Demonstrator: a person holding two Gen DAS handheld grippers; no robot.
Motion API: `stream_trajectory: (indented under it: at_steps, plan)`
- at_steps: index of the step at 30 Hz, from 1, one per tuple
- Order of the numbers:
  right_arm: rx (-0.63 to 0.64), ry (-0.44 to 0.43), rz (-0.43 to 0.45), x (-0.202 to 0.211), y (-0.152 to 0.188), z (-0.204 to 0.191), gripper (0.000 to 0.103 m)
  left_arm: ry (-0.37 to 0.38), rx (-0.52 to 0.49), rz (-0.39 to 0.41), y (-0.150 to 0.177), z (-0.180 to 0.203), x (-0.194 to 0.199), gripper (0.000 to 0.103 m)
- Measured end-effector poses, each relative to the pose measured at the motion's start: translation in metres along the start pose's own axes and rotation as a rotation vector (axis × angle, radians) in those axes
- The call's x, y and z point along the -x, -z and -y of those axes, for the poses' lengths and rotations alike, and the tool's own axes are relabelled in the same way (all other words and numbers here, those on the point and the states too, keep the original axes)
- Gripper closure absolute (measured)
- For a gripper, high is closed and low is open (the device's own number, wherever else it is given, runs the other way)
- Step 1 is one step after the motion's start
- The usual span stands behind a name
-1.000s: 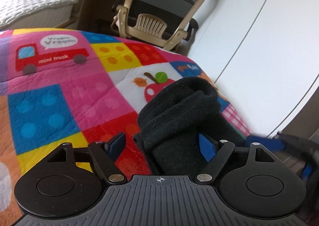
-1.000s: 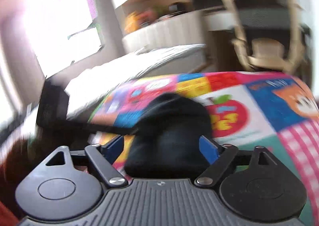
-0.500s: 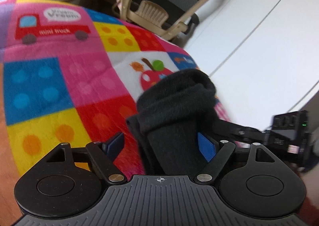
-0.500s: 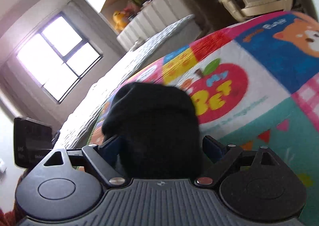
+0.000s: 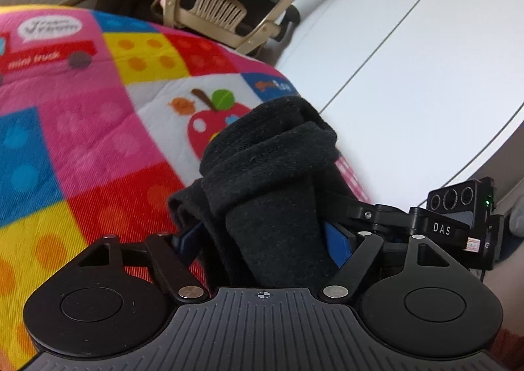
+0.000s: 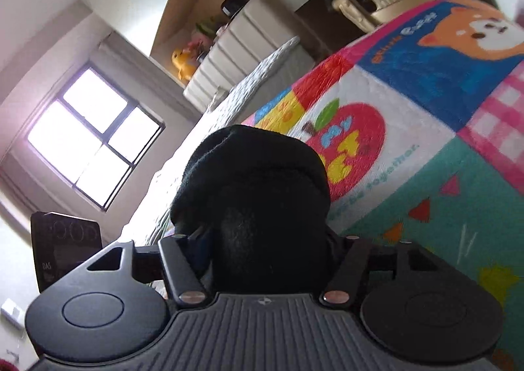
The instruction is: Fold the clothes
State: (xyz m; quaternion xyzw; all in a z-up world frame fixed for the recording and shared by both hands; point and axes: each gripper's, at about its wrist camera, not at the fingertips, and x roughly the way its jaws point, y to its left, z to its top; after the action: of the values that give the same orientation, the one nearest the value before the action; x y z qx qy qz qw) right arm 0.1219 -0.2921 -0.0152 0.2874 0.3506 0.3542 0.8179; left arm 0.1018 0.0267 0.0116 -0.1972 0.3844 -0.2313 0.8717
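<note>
My left gripper [image 5: 262, 240] had just been closing around the rolled black garment [image 5: 271, 181], its blue pads pressed into the cloth on either side, the bundle lying on the colourful blanket [image 5: 82, 148] just this side of the printed apple [image 5: 213, 128]. My right gripper [image 6: 265, 250] had been closing too and clamped the same garment [image 6: 255, 181] from the opposite side, with the apple beyond the bundle and the beige office chair [image 5: 235, 7] well past the blanket's far edge.
</note>
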Motion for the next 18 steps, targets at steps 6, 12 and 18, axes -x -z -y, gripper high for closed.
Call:
stream_trajectory:
  at_steps: [6, 12, 18]
  plan:
    - [-0.008, 0.031, 0.066, -0.005, -0.007, -0.001, 0.044, -0.049, -0.051, 0.065, -0.018, 0.002, -0.006, 0.029]
    - [0.028, 0.057, 0.064, -0.011, 0.001, -0.008, 0.040, -0.113, -0.015, 0.121, -0.027, -0.012, -0.007, 0.024]
    - [0.073, 0.105, 0.066, -0.006, 0.009, -0.015, 0.036, -0.136, -0.053, 0.143, -0.014, -0.006, -0.002, 0.032]
